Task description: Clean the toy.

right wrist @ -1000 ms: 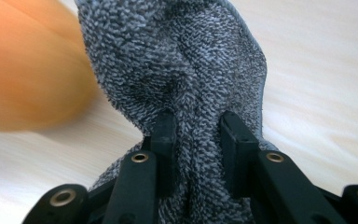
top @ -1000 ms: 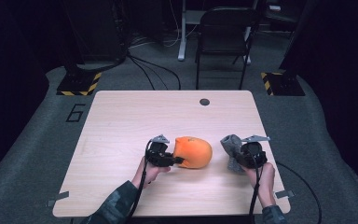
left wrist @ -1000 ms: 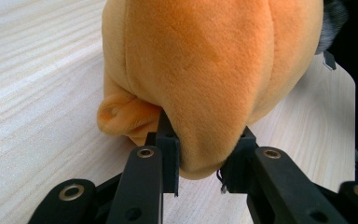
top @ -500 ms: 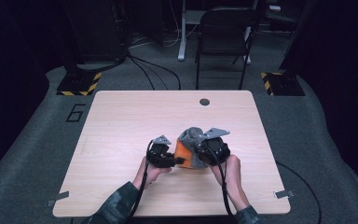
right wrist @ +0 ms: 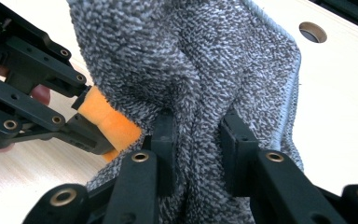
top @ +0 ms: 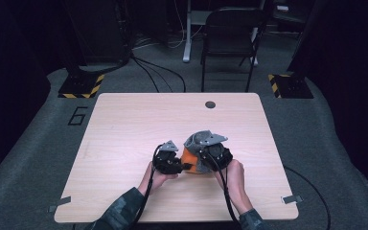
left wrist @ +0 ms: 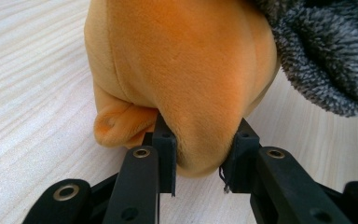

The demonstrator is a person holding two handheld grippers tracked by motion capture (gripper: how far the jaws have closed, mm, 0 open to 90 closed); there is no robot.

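An orange plush toy, a speckled grey towel, a pale wood-grain table.

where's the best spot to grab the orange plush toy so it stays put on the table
Grip the orange plush toy at its low rounded bulge, coming in level from the near end, as the left gripper does now. The soft bulge squeezes narrow between the fingers, and that end is bare, while the grey cloth covers the far side.

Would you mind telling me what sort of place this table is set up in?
Probably a lab or recording studio: dark curtains around, hazard-striped floor plates, loose cables and one bare wooden table.
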